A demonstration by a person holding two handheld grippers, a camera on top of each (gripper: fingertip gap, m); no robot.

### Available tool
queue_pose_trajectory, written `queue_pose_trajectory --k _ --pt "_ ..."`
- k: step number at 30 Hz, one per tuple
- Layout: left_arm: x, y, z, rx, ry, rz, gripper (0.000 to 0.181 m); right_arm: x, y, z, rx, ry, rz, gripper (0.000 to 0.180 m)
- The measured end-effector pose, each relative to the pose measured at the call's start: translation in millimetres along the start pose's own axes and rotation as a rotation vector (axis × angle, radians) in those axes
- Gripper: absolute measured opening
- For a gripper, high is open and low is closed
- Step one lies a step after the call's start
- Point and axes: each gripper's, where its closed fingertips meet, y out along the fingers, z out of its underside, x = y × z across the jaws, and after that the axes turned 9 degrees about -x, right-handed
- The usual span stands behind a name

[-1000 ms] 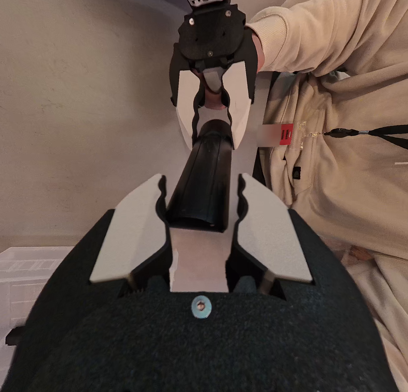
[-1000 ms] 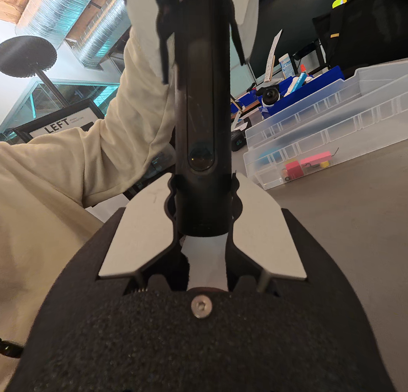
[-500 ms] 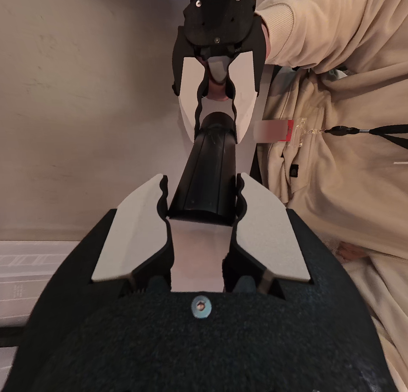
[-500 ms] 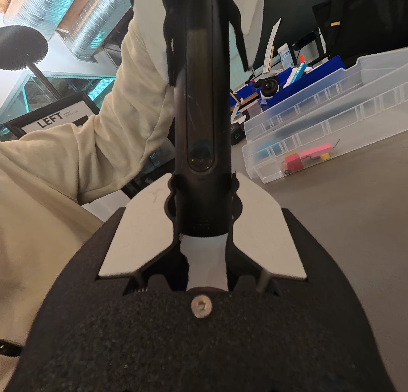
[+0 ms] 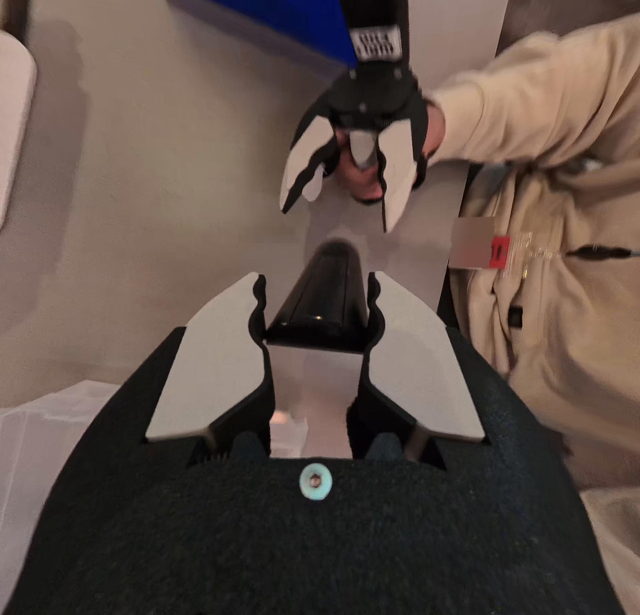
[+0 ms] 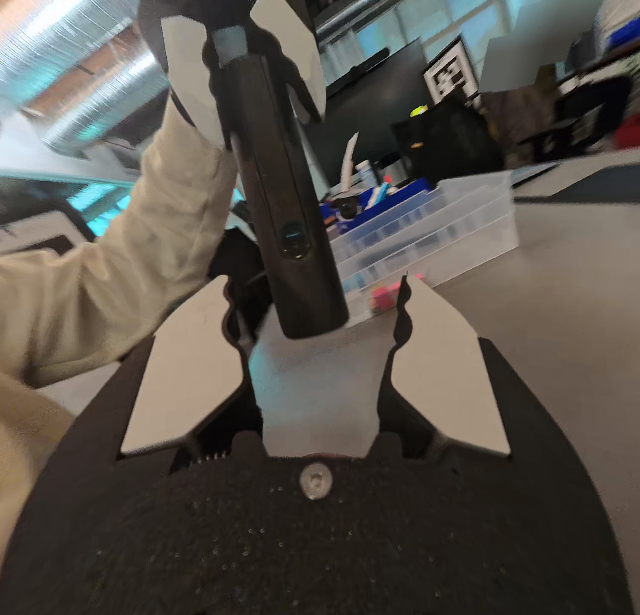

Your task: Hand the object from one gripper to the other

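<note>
My left tool [image 5: 315, 307] is clenched on the black cylindrical handle [image 5: 323, 297]; my right tool [image 6: 313, 307] is spread wide, the handle's free end between its fingers, untouched.

Both views are marked by motion blur and by wide-angle bending toward the edges. In the left wrist view, soft, warm, fairly dim light is spread over the table [image 5: 138, 217]; the far tool [image 5: 341, 213] and the beige sleeve [image 5: 536, 106] are smeared. In the right wrist view, brighter daylight is admitted through the windows [image 6: 467, 19], the ducts [image 6: 69, 61] are streaked, and a faint sheen is carried on the dark object [image 6: 294, 245].
</note>
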Motion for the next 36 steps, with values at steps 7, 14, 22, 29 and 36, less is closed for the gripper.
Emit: queue_pose_trajectory --k 7,14,22,29,36 --pt "7.4 0.6 -9.6 -0.383 -0.124 0.034 0.053 -19.7 -16.1 -2.8 0.122 -0.382 0.185 0.086" --pt "18.7 34.9 5.8 -0.37 -0.182 -0.011 0.053 -5.6 19.1 44.2 0.237 -0.406 0.291 0.091" --pt "17.1 46.4 -14.6 -0.371 -0.174 -0.098 0.053 -27.2 28.8 52.5 0.305 -0.517 0.587 0.037" --pt "5.6 13.1 -30.7 -0.626 -0.187 -0.151 0.071 -32.4 8.9 47.7 0.353 -0.525 0.532 0.035" --pt "-28.6 -9.4 -7.5 -0.924 -0.178 0.118 0.075 23.4 2.0 24.6 0.194 -0.076 -0.026 0.035"
